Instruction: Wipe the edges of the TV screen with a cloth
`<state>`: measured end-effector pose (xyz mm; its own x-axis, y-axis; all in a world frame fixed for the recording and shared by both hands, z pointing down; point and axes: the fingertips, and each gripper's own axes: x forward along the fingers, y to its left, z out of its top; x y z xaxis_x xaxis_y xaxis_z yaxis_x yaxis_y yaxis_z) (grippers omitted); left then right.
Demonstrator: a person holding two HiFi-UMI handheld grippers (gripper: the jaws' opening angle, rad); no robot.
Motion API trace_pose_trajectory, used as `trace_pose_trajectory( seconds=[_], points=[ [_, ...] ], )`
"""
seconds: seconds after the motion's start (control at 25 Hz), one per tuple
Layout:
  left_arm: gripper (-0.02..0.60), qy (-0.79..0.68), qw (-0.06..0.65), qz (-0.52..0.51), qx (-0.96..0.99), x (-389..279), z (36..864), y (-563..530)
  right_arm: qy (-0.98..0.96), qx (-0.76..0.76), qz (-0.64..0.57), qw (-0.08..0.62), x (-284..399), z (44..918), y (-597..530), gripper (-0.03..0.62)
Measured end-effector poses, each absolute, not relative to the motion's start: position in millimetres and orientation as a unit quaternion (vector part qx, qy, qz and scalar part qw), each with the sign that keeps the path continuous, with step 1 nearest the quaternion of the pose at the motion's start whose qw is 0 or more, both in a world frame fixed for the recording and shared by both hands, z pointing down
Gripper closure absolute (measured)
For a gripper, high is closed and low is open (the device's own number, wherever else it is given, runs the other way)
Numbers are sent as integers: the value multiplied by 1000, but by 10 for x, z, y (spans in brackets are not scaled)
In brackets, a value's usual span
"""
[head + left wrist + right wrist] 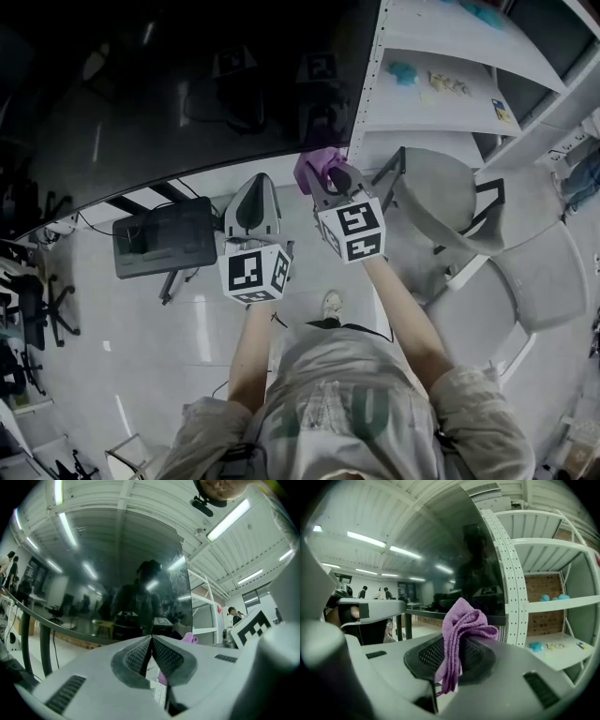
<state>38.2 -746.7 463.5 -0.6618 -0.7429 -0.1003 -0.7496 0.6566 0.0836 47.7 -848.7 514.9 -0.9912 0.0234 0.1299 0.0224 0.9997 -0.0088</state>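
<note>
White shelving [441,103] just beside TV screen [187,84]

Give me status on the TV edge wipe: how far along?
Done: right tongs shut on the purple cloth. In hand: cloth held up by the lower right corner of the TV screen; contact unclear. Remaining: the edge wiping itself; no wiped stretch can be told. Left tongs shut, empty.

White shelving [441,89] stands beside a grey chair [441,202].

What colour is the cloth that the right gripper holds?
The cloth is purple, a light lilac shade. It shows best in the right gripper view, pinched between the right gripper's jaws.
</note>
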Motion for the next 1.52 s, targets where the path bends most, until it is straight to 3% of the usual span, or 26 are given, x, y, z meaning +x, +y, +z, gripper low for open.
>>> trace_pose_trajectory(
  seconds=[0.6, 1.52],
  points=[
    [566, 928, 60, 19, -367, 129, 4427, -6001, -992, -27, -68, 106, -93, 5258, -7555, 531],
    [566, 935, 56, 35, -350, -1844, 4348, -2739, -987, -24, -90, 131, -1966, 5374, -4161, 531]
  ],
)
